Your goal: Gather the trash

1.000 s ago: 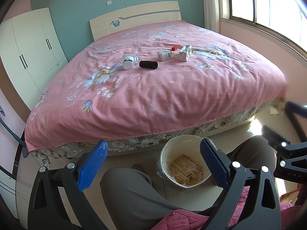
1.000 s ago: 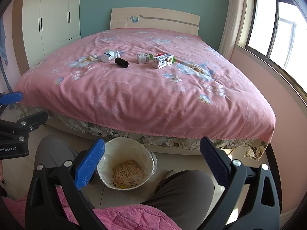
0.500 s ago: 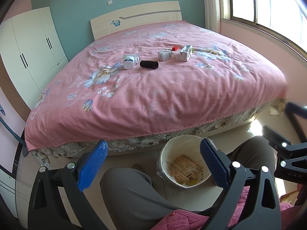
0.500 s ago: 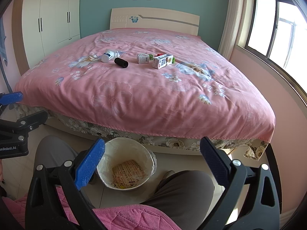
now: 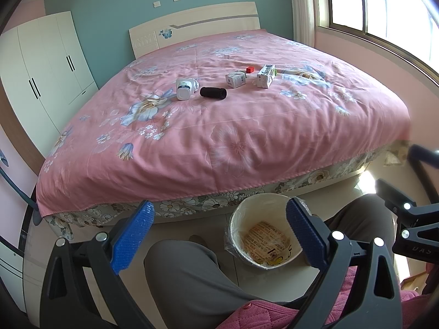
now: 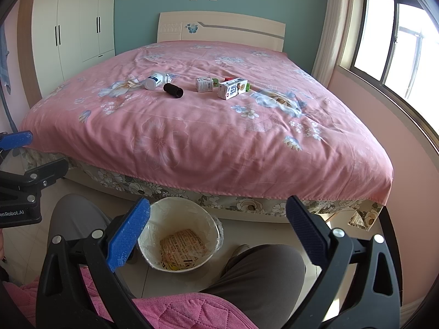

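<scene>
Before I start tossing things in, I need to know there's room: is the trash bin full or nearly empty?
Nearly empty. The trash bin shows only a flat printed wrapper lying at its bottom, with bare liner above.

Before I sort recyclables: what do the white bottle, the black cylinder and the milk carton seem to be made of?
White bottle: likely plastic, smooth and slightly glossy. Black cylinder: matte, possibly foam or rubber; unclear. Milk carton: printed paperboard with folded edges.
</scene>
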The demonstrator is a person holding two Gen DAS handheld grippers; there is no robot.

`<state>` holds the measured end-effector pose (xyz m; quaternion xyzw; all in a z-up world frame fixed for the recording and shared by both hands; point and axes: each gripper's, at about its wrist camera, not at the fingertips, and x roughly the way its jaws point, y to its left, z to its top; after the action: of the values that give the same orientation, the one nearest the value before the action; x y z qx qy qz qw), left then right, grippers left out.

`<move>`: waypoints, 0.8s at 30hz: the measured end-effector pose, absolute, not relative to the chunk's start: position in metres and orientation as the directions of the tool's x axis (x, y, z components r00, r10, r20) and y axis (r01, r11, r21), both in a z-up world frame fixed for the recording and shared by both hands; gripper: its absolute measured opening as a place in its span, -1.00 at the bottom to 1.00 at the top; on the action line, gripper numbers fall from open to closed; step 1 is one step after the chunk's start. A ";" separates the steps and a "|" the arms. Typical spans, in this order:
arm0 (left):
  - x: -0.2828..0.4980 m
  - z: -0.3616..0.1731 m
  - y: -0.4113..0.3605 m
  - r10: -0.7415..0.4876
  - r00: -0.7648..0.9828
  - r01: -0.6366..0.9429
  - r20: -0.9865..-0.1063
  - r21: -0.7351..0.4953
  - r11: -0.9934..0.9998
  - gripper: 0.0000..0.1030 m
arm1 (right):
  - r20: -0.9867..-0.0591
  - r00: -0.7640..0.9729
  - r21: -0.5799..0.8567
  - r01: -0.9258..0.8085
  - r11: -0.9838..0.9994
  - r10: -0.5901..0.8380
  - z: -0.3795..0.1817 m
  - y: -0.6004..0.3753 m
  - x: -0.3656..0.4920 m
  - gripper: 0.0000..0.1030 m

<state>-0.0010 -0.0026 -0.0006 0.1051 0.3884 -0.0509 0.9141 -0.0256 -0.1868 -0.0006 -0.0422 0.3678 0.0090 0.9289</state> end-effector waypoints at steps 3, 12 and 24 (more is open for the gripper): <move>-0.001 -0.001 -0.003 -0.011 0.693 0.173 -0.721 0.152 0.973 0.91 | -0.684 0.729 -0.072 -0.049 0.996 -0.014 -0.001 -0.187 -0.026 0.88; -0.001 -0.001 -0.003 -0.011 0.693 0.174 -0.721 0.153 0.973 0.91 | -0.684 0.729 -0.072 -0.049 0.996 -0.014 0.000 -0.186 -0.025 0.88; -0.001 -0.001 0.000 -0.010 0.694 0.173 -0.720 0.153 0.973 0.91 | -0.681 0.732 -0.075 -0.050 0.996 -0.015 0.003 -0.185 -0.024 0.88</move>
<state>-0.0013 0.0000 -0.0010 0.1048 0.3879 -0.0501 0.9144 -0.0238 -0.1853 0.0031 -0.0441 0.3658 0.0094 0.9296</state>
